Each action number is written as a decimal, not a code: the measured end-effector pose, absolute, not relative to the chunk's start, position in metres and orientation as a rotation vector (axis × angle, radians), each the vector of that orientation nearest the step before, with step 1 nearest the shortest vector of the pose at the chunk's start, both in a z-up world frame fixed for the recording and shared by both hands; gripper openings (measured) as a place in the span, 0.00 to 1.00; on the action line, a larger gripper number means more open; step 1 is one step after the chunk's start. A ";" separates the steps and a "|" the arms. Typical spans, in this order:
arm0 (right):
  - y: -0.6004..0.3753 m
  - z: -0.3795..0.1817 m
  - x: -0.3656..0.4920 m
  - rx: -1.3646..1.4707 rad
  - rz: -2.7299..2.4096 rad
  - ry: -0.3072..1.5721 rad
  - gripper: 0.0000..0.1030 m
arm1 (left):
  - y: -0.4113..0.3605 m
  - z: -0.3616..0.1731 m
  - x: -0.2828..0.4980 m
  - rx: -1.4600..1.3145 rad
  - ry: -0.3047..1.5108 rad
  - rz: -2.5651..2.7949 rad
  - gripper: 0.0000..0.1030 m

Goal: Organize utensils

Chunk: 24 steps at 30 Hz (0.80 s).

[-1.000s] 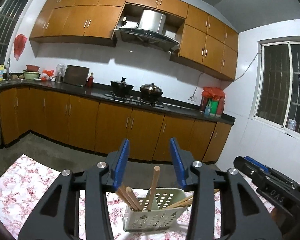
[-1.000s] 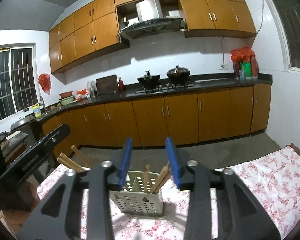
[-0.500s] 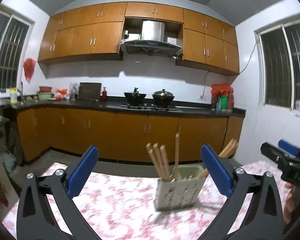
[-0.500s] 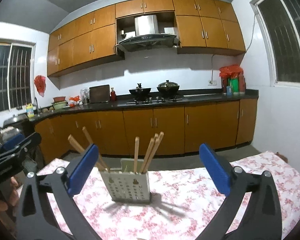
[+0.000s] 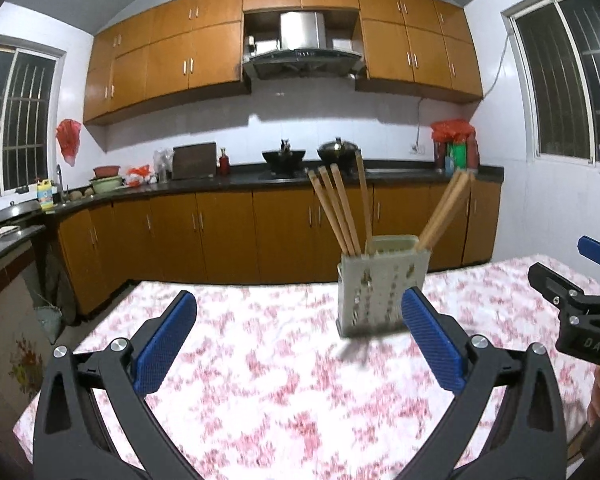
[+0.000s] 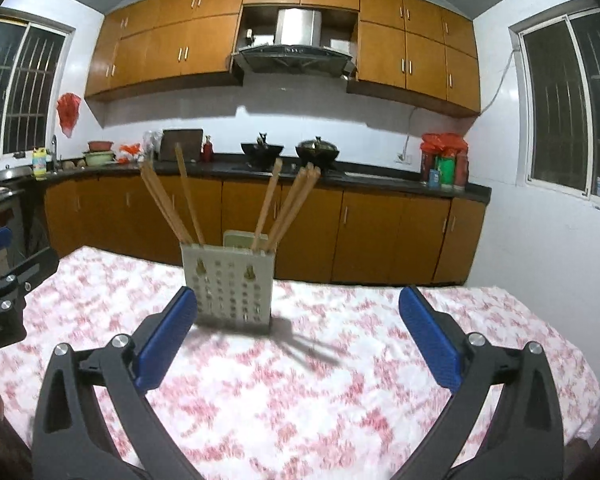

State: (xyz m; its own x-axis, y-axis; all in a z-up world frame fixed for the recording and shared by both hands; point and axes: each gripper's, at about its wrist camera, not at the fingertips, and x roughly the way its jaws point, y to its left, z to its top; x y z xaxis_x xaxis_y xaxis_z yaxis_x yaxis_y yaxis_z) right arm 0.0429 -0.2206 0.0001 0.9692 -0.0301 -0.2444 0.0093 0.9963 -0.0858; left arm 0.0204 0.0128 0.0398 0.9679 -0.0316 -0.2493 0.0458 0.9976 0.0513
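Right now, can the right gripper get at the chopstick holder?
Probably yes. The right gripper is wide open and the chopstick holder stands ahead, slightly toward its left finger, with only bare tablecloth between. The left gripper sits off to the side, out of the way.

Walls (image 5: 204,120): white, tiled | Upper cabinets (image 5: 168,68): brown wood, wall-mounted | Range hood (image 5: 302,54): steel, set between cabinets | Counter (image 6: 380,179): dark, over brown base cabinets (image 6: 380,236) | Windows (image 5: 568,92): barred, dark outside, noted on both side walls | Tabletop (image 6: 300,380): covered in red floral cloth
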 end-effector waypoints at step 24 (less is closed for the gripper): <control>-0.235 -0.045 0.039 -0.003 -0.024 0.375 0.96 | 0.003 0.001 0.009 0.052 0.348 -0.033 0.98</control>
